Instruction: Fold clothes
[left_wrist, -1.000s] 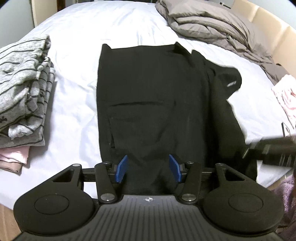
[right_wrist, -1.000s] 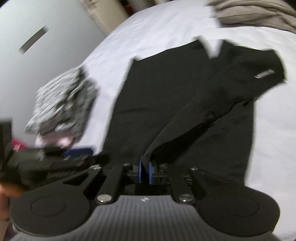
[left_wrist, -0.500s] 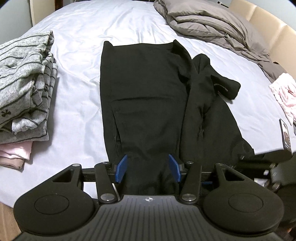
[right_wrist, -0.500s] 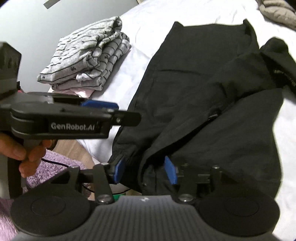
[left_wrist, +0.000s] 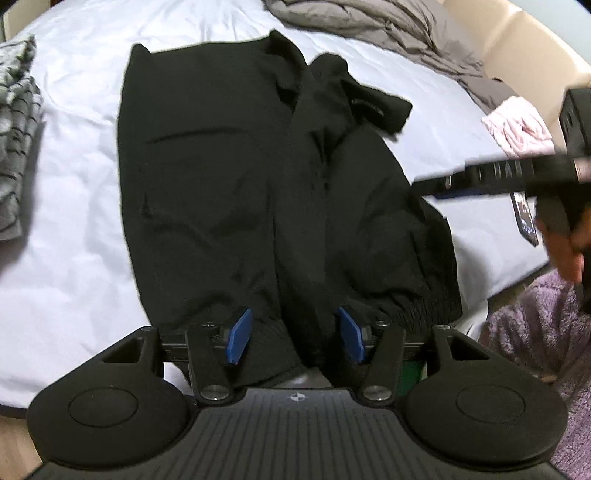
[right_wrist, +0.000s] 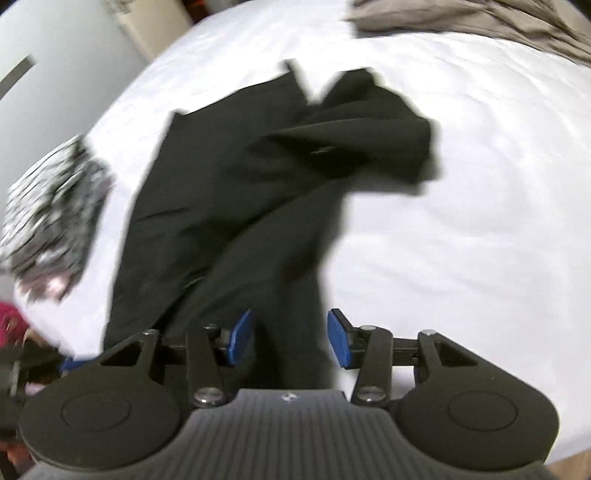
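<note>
While the black jacket (left_wrist: 236, 192) lies spread on the white bed (left_wrist: 74, 258), its hem sits between the parted fingers of the left gripper (left_wrist: 293, 338). Over the jacket's right side, the right gripper (right_wrist: 290, 339) hovers with fingers apart, holding nothing.

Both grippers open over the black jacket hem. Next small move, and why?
Probably close the left gripper on the black jacket hem: its pads sit either side of the ribbed edge nearest the bed's edge, holding nothing. The right gripper is also open over the folded-in side, so that fold looks laid down.
</note>
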